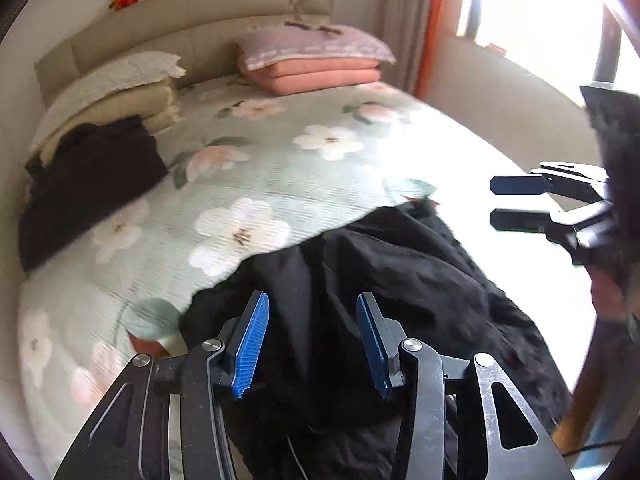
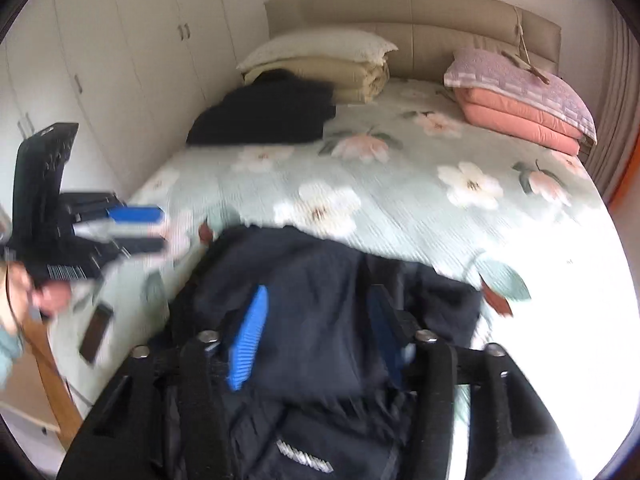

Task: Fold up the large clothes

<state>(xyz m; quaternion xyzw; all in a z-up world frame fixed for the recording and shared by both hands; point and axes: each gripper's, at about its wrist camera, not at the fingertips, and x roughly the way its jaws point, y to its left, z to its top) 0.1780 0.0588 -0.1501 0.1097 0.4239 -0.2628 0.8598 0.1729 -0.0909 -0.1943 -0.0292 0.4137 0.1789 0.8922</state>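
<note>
A large black garment lies crumpled at the near end of the bed, also in the right wrist view. My left gripper is open above it, blue pads apart, empty. It shows from the side in the right wrist view, jaws apart. My right gripper is open over the garment, nothing between the pads. It shows at the right in the left wrist view, jaws apart, empty. A second dark garment lies folded by the pillows, also in the right wrist view.
The bed has a green floral cover. Cream bedding and pink bedding under a purple pillow stack at the headboard. White wardrobes line the bed's left side. A small dark object lies near the left edge. A bright window is at right.
</note>
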